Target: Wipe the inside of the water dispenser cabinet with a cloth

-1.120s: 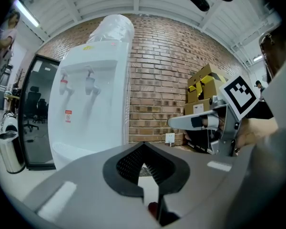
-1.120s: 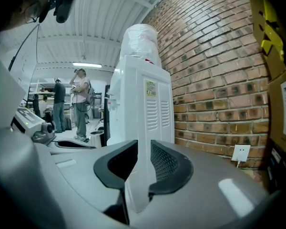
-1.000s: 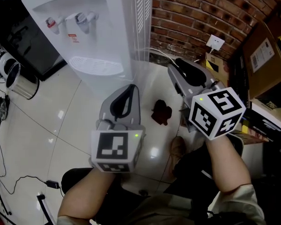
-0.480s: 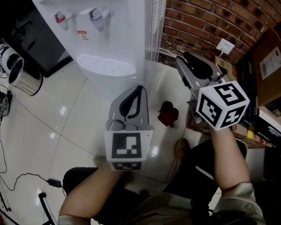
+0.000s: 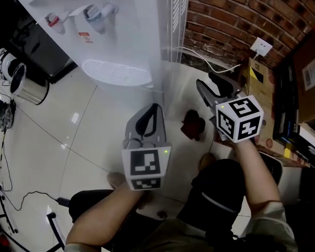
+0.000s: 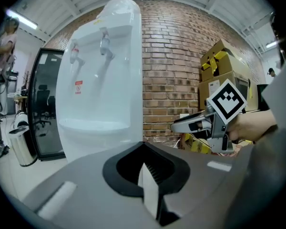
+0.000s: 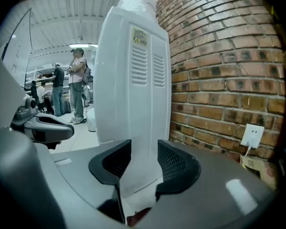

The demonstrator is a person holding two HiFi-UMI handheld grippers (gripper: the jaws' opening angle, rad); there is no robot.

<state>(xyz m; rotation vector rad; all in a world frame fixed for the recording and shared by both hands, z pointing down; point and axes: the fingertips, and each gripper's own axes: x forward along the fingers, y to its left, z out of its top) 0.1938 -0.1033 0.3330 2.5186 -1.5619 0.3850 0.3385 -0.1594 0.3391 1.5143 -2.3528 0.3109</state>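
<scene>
The cloth [image 5: 193, 125] was seen as a small, dark red piece, crumpled into a lump with uneven edges. It was lying on the pale glossy floor [image 5: 89, 135], near the foot of the water dispenser [image 5: 121, 30] but apart from it, and not far from the brick wall [image 5: 231, 14]. In the head view it was placed between the two tools, just beside the right one. No pad was touching it.

The water dispenser was a tall white body standing upright. On its front a red tap and a blue tap were seen, and under them a rounded drip tray with a fine grille. Its side panel carried vertical vent slots and a small label. The cabinet part under the tray was hidden from above, so its door could not be judged.

The left hand-held gripper [image 5: 153, 108] was held over the floor in front of the dispenser with its jaws pressed together, and nothing was caught in them. The jaws of the right hand-held gripper [image 5: 209, 84] were set wide apart and had just been opening. Nothing was gripped by them. Through their gap the side panel of the dispenser was seen farther away, and a bit of the red cloth showed low down.

A white wall socket [image 5: 261, 47] was fixed on the bricks, and a cardboard box [image 5: 311, 72] was standing at the right.
</scene>
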